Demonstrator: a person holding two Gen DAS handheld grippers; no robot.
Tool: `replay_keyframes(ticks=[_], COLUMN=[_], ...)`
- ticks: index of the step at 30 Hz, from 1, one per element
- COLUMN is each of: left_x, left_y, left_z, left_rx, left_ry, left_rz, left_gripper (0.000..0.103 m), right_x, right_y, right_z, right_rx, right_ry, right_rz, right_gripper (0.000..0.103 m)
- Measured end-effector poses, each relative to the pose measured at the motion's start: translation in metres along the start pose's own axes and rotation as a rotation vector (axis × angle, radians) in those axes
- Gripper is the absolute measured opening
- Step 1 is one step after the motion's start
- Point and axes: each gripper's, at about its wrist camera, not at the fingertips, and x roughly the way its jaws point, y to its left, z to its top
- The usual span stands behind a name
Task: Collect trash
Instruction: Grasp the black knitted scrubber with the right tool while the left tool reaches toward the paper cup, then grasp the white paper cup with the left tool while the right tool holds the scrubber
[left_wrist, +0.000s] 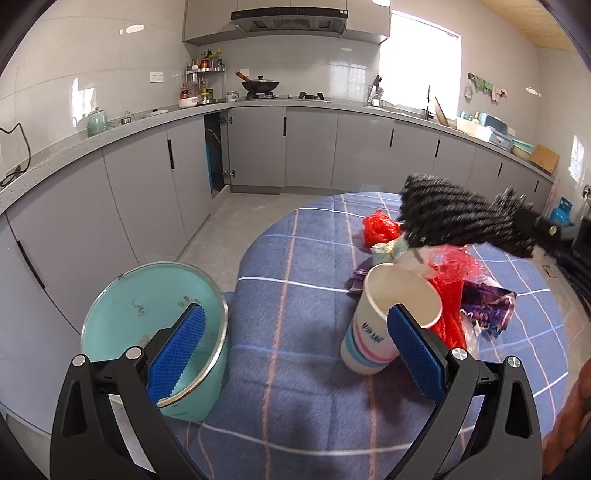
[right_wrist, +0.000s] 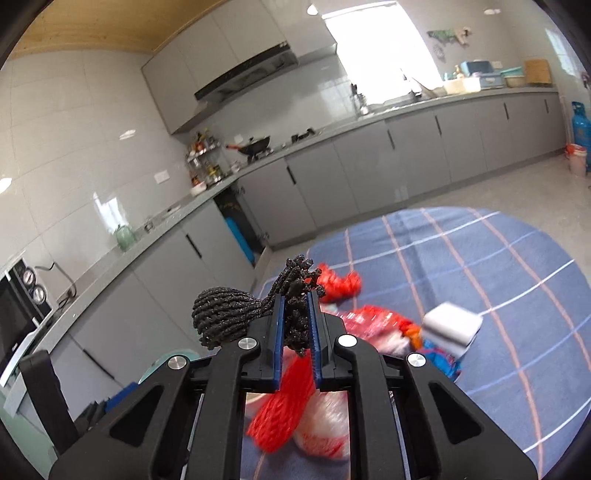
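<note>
My right gripper (right_wrist: 296, 295) is shut on a black knitted mesh bundle (right_wrist: 225, 317) and holds it above the trash pile; the bundle also shows in the left wrist view (left_wrist: 450, 218). My left gripper (left_wrist: 295, 317) is open and empty, low over the blue plaid tablecloth (left_wrist: 288, 258). A white paper cup (left_wrist: 384, 325) stands just beyond its right finger. Behind the cup lie a red plastic bag (left_wrist: 378, 227), red netting (left_wrist: 452, 295) and a purple wrapper (left_wrist: 487, 302). A teal trash bin (left_wrist: 147, 325) with an open top stands left of the table, behind my left finger.
Grey kitchen cabinets (left_wrist: 258, 147) run along the back and left walls, with one door ajar. A wok (left_wrist: 260, 85) and bottles sit on the counter. A blue gas cylinder (right_wrist: 581, 129) and a bucket stand at the far right on the floor.
</note>
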Motion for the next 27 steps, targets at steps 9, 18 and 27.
replay_keyframes(ticks=[9, 18, 27], left_x=[0.048, 0.067, 0.033], left_y=[-0.018, -0.017, 0.014], left_z=[0.013, 0.003, 0.016], left_rx=[0.004, -0.013, -0.078], left_ry=[0.110, 0.203, 0.094], left_rz=[-0.034, -0.141, -0.132], left_gripper=[0.075, 0.023, 0.010], right_x=[-0.003, 0.001, -0.002], right_y=[-0.014, -0.020, -0.005], right_z=[0.011, 0.010, 0.007], right_rx=[0.016, 0.034, 0.008], right_ry=[-0.065, -0.075, -0.105], right_rz=[-0.045, -0.062, -0.056], right_gripper=[0.013, 0.013, 0.013])
